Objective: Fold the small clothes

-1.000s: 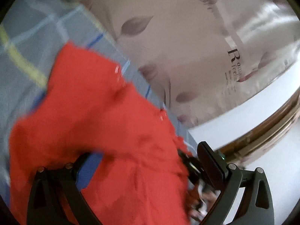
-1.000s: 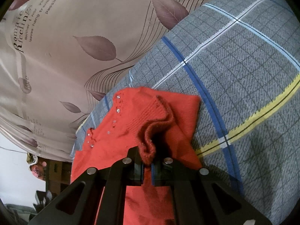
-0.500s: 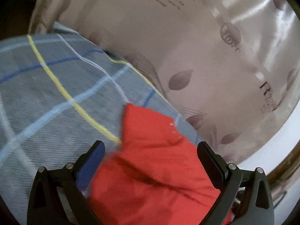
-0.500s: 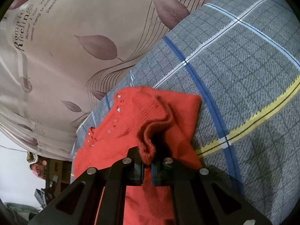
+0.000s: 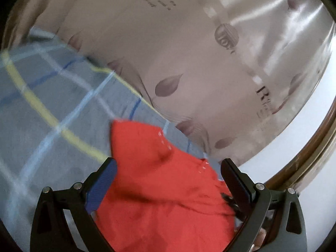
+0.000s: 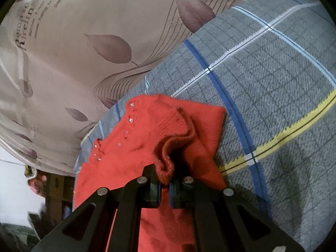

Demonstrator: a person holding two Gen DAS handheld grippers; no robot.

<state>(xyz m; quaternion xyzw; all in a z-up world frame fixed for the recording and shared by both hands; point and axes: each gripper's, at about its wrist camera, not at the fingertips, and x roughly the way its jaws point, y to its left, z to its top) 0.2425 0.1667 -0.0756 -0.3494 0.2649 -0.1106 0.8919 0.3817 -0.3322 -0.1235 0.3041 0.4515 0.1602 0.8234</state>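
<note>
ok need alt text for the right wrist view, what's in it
The right gripper is shut on a ribbed edge of a red knitted garment, which lies on a grey plaid bedcover. A beige curtain printed with leaves hangs behind the bed.

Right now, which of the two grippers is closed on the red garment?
The right gripper: it pinches the red sweater's ribbed edge. The left gripper stands wide open over it.

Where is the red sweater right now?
The red sweater lies on the plaid blanket, beside the leaf-print curtain; the right gripper pinches its ribbed edge.
</note>
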